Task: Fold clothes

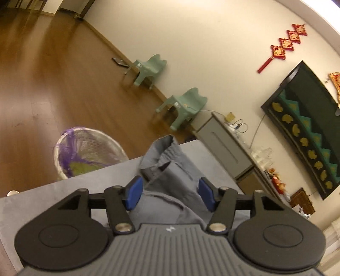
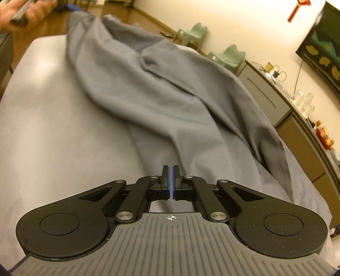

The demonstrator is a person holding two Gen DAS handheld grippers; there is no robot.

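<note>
A grey garment (image 2: pixel 170 89) lies spread in loose folds along the grey table (image 2: pixel 53 127). My right gripper (image 2: pixel 170 168) is shut, its blue pads pressed together at the garment's near edge, which runs in under the fingertips. The far end rises toward my left gripper, which a person's hand (image 2: pixel 23 10) holds at the top left. In the left wrist view the bunched end of the garment (image 1: pixel 167 169), with a band and a seam, sits between the spread blue pads (image 1: pixel 133 193) of my left gripper (image 1: pixel 170 186). The pads stand apart and do not press the cloth.
Beyond the table's far edge (image 1: pixel 95 169) stands a mesh basket with a purple bag (image 1: pixel 85 150) on the wooden floor. Two green chairs (image 1: pixel 148 68) (image 1: pixel 182 106) and a grey cabinet (image 1: pixel 225 148) with glassware line the wall at the right.
</note>
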